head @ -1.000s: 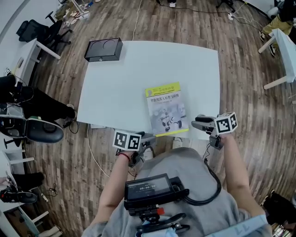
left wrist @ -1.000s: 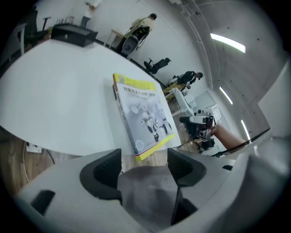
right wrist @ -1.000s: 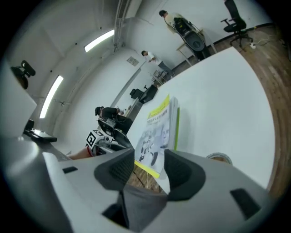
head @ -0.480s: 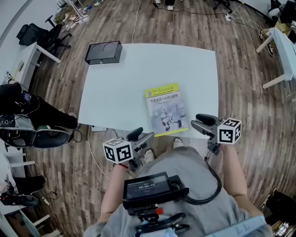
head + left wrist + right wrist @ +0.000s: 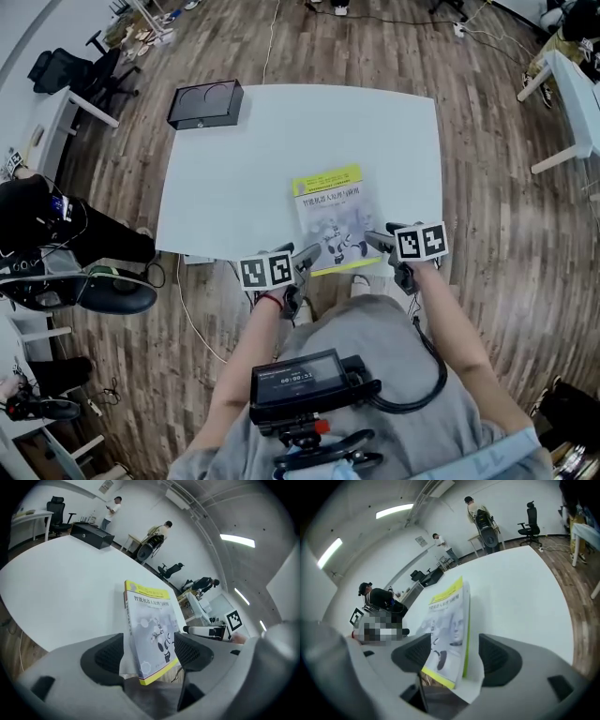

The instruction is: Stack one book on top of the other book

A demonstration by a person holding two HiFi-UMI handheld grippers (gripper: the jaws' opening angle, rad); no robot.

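One book (image 5: 333, 217) with a yellow and grey cover lies flat on the white table (image 5: 281, 141), close to its near edge; I see no second book. My left gripper (image 5: 305, 255) is at the book's near left corner. Its jaws are opening, and in the left gripper view (image 5: 147, 651) the corner of the book (image 5: 150, 620) lies in line between them, clear of the pads. My right gripper (image 5: 372, 239) is at the near right corner. Its jaws are opening too, and in the right gripper view (image 5: 454, 653) the book (image 5: 450, 616) shows between them untouched.
A black box (image 5: 206, 101) sits on the table's far left corner, also in the left gripper view (image 5: 91, 528). Wooden floor surrounds the table. Office chairs (image 5: 66, 70) and a person in dark clothes (image 5: 56, 225) are at the left, another white desk (image 5: 577, 103) at the right.
Both grippers have come in toward the book's near corners. The left one swung out to the left and back. The right one moved left, down to the table edge, with its jaws wider apart.
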